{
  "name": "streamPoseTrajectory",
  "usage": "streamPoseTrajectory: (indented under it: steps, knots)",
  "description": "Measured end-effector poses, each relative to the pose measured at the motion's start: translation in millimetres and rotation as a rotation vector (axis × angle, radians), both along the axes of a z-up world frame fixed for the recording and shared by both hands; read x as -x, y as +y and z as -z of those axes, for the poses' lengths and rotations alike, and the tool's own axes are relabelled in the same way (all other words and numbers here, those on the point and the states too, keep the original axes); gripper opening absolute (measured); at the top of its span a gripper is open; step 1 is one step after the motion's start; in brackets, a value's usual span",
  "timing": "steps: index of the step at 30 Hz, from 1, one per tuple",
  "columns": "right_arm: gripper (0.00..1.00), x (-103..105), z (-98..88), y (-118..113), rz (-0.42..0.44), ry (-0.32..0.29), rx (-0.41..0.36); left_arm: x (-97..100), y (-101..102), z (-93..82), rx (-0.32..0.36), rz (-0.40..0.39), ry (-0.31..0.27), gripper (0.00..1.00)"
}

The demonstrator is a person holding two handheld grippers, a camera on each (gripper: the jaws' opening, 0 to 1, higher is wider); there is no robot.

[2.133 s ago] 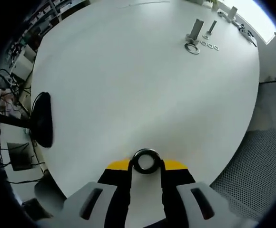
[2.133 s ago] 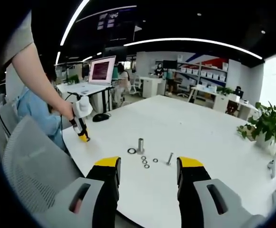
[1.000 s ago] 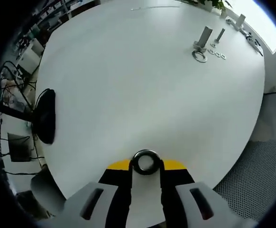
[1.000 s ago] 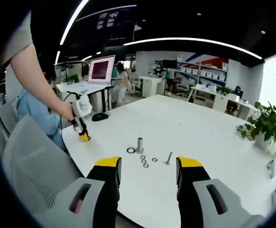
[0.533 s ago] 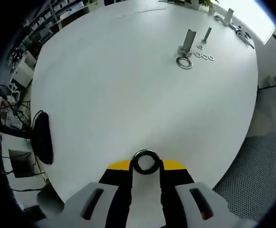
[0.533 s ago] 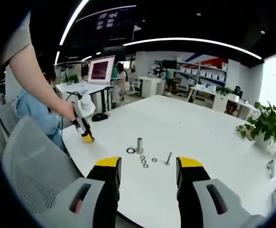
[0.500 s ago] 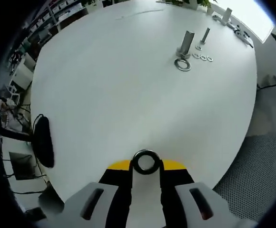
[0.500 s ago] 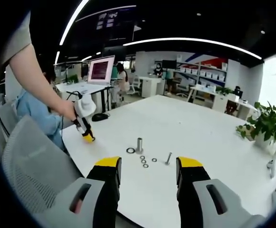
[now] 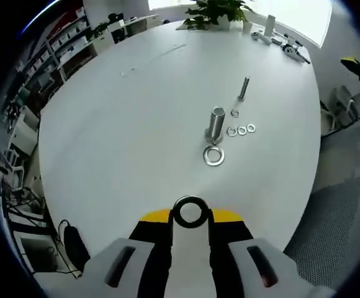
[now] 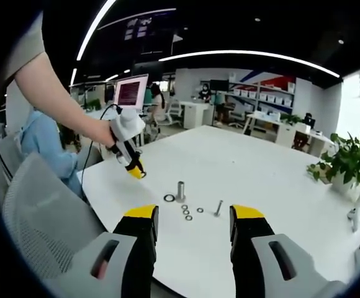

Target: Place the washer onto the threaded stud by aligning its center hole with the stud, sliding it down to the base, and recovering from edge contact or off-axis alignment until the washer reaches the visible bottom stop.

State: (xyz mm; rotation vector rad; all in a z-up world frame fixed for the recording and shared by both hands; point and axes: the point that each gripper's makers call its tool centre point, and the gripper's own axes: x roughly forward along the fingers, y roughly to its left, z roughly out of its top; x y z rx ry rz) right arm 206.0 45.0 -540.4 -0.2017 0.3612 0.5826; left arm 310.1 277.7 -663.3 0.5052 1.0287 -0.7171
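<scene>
White worktop (image 9: 130,124) carries the hardware: an upright threaded stud (image 9: 215,123) stands near its middle, with a large washer (image 9: 213,156) lying flat just beside the stud's base at about 6 o'clock in the left gripper view. Three small washers (image 9: 241,130) sit in a short row at the stud's 3 o'clock, and a bolt (image 9: 243,88) stands farther off at about 1 o'clock. Clamped between the yellow-tipped jaws of the left gripper (image 9: 190,214) is a dark ring washer (image 9: 190,212), held above the worktop's near edge and well apart from the stud. In the right gripper view the right gripper (image 10: 189,218) has its jaws wide apart with nothing between them (the stud (image 10: 180,190) shows beyond the gap). A person's hand (image 10: 103,133) holds the left gripper (image 10: 135,169) at about 10 o'clock of the stud, above the worktop.
</scene>
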Motion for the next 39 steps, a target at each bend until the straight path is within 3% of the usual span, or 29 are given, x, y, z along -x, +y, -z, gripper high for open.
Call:
streamPoseTrajectory:
  steps: [14, 25, 39]
  knots:
    - [0.48, 0.2, -0.6, 0.7, -0.002, 0.001, -0.009, -33.2, -60.8, -24.5, 0.017, 0.127, -0.064, 0.2]
    - [0.48, 0.6, 0.1, 1.5, -0.006, 0.002, -0.01, -41.3, -91.6, -14.9, -0.017, 0.205, -0.048, 0.2]
    - [0.48, 0.0, -0.5, -0.6, 0.0, 0.001, -0.013, -45.9, -104.3, 2.3, -0.081, 0.254, -0.024, 0.2]
